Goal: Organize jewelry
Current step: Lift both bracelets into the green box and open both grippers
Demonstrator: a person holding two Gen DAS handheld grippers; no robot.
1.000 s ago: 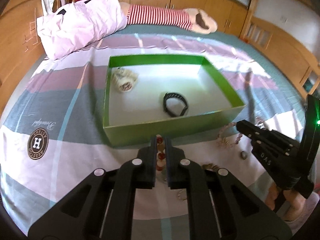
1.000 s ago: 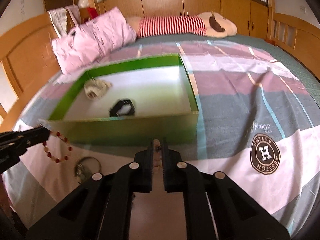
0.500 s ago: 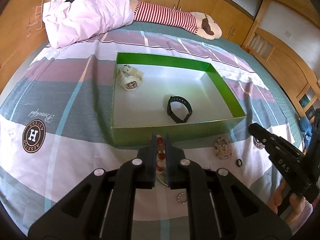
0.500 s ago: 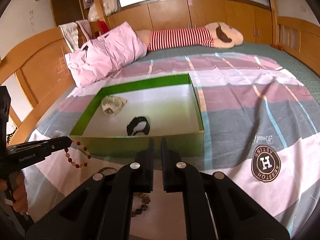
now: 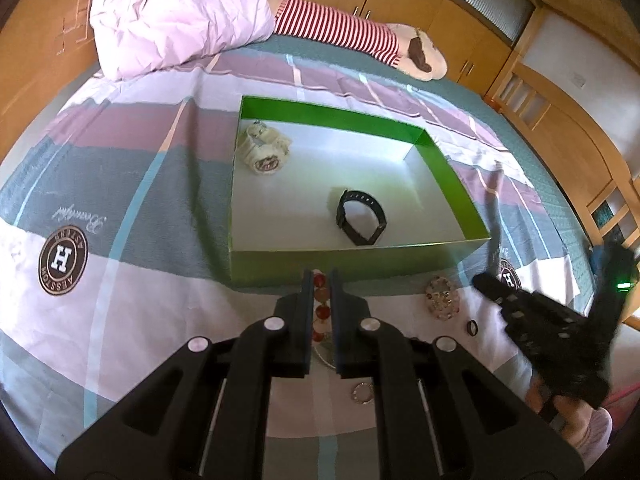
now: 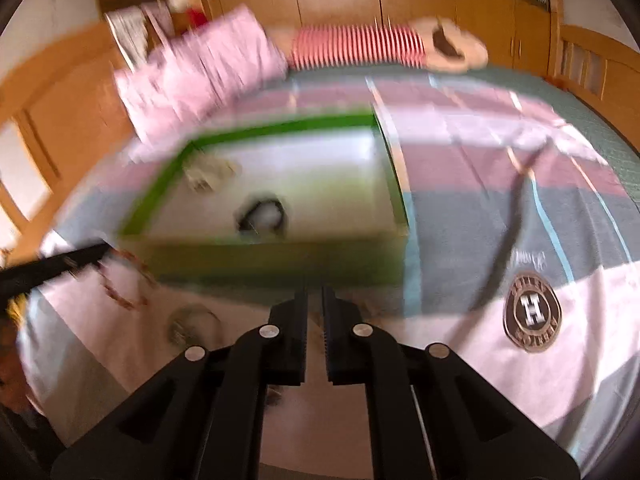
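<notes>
My left gripper (image 5: 320,276) is shut on a red and white bead bracelet (image 5: 321,308) and holds it above the bedspread, just in front of the green box (image 5: 352,262). The box holds a cream watch (image 5: 262,150) and a black watch (image 5: 360,222). A pale bead bracelet (image 5: 442,298), a small dark ring (image 5: 473,327) and a silver ring (image 5: 362,394) lie on the bedspread near the box. My right gripper (image 6: 315,294) is shut with nothing between its fingers; it shows at the right of the left wrist view (image 5: 486,282). The right wrist view is blurred.
A pink pillow (image 5: 180,16) and a striped plush toy (image 5: 360,40) lie at the head of the bed. Wooden bed rails (image 5: 560,128) and cupboards surround it. A metal bangle (image 6: 192,322) lies on the bedspread left of my right gripper.
My left gripper has risen with the bead bracelet and looks down into the box more steeply. My right gripper has let go of the pale bracelet, lifted off it and is moving fast.
</notes>
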